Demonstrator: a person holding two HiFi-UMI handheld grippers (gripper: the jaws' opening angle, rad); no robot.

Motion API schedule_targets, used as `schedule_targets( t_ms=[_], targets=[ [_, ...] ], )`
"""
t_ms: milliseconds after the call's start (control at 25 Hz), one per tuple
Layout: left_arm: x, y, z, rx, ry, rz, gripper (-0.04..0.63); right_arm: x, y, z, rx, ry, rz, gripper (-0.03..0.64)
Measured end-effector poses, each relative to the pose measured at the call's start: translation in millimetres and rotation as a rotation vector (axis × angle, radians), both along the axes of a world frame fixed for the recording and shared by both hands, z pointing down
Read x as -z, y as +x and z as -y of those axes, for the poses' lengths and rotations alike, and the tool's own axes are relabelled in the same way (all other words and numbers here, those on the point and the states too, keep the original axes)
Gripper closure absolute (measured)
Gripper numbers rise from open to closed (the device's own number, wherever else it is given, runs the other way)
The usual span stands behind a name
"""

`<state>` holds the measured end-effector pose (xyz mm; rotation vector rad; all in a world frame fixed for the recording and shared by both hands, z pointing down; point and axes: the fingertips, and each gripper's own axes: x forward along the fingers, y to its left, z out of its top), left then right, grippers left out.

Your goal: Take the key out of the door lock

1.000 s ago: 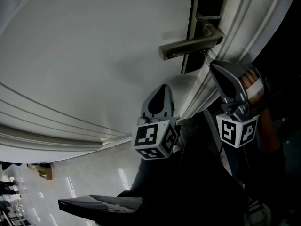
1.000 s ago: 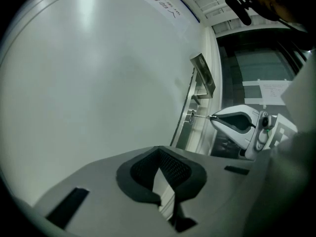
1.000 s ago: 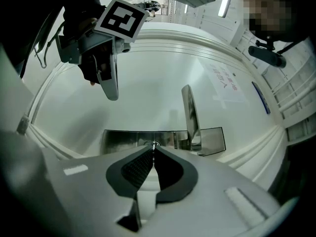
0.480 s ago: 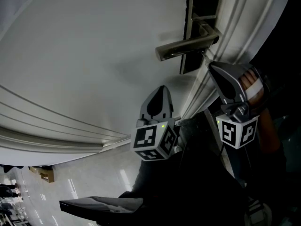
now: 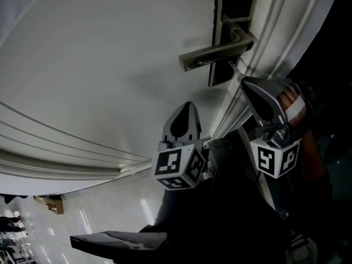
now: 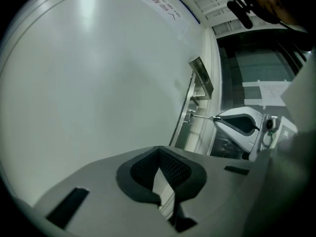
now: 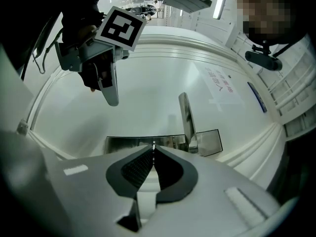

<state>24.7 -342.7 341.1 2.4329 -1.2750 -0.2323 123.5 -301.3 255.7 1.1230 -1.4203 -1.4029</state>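
Nearest the camera, a hand point(image 5: 293, 100) holds the right gripper point(image 5: 246, 82) at the right of the head view, its marker cube facing the viewer; its jaws are pressed together on the thin metal key point(image 6: 201, 116), whose edge shows as a bright sliver right at the jaw tips in the right gripper view.

The left gripper point(image 5: 186, 105) hangs to its left and a little lower, near the door point(image 5: 110, 65) but well apart from the key; its jaws meet at the tips with nothing between them.

The key runs straight from the right gripper's tips to the lock point(image 6: 189, 117), its far end meeting the lock in the metal plate on the door's edge.

Just above the lock in the head view, a metal lever handle point(image 5: 213, 52) sticks out sideways across the door; it is not touched by either gripper.

Beyond lies the plain white door, with raised curved mouldings low on its face; the white ribbed frame point(image 5: 278, 21) runs beside the lock at the right; glossy pale floor point(image 5: 110, 213) shows at the lower left.
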Motion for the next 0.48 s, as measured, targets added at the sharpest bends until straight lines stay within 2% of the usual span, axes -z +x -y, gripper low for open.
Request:
schedule_targets(
  t_ms=[200,480],
  targets=[
    [1.1,-0.9,-2.7,-0.003,0.004,-0.001,0.596,4.2,-5.5,-2.4,0.01,0.01,0.074,0.604],
    [2.4,1.7,-5.3,-0.007,0.01,-0.006,0.595,8.5,-19.6,-6.4,0.074,-0.002,0.331,0.604]
  ],
)
